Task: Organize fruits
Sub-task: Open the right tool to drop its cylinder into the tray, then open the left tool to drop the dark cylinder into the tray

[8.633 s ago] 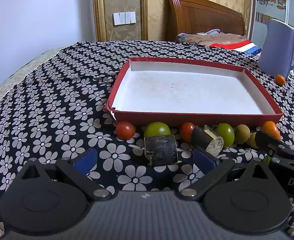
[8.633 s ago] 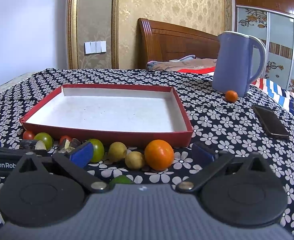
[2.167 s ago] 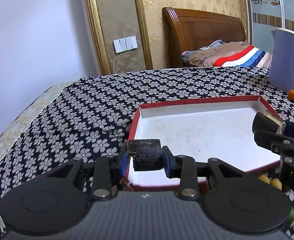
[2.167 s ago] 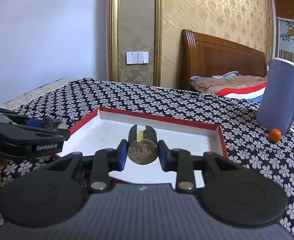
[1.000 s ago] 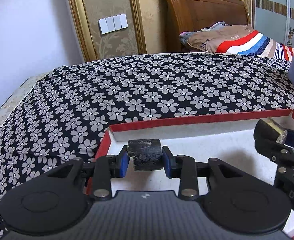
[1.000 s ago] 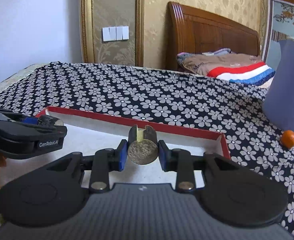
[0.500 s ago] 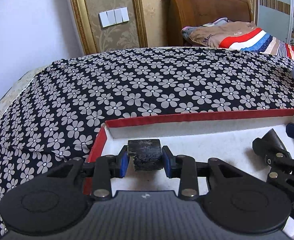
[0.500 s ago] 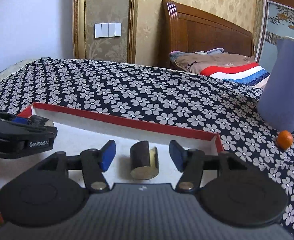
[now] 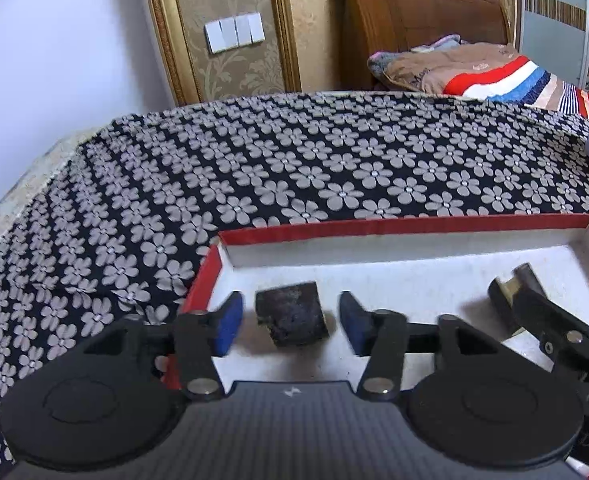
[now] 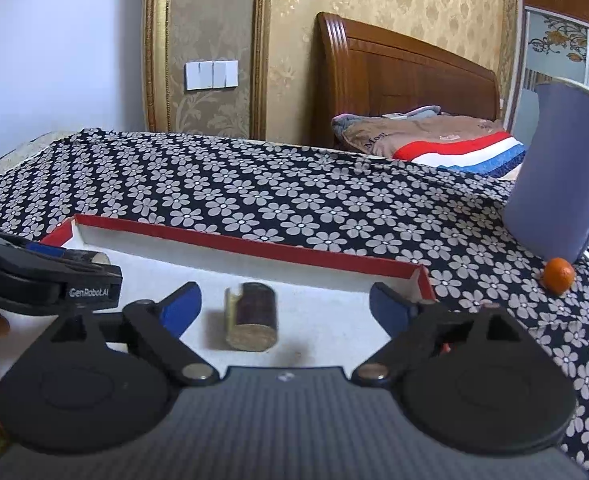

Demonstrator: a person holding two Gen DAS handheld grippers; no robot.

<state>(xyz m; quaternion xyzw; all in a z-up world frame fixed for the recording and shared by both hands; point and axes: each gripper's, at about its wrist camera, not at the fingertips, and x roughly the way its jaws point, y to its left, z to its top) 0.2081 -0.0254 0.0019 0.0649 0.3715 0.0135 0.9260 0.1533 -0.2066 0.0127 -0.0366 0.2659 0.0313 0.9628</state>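
Two dark cylindrical fruit pieces lie inside the shallow red-rimmed white cardboard tray. The left gripper, jaws opening, straddles the dark piece without contact. The right gripper, jaws opening wide, flanks the brown yellow-cored piece, untouched.

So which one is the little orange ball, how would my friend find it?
Start at the tall lavender jug standing on the flowered tablecloth, to the right of the red-rimmed tray. The small orange fruit sits on the cloth right at the jug's foot. It is the only round, bright thing there; the two pieces in the tray are dark stubby chunks.
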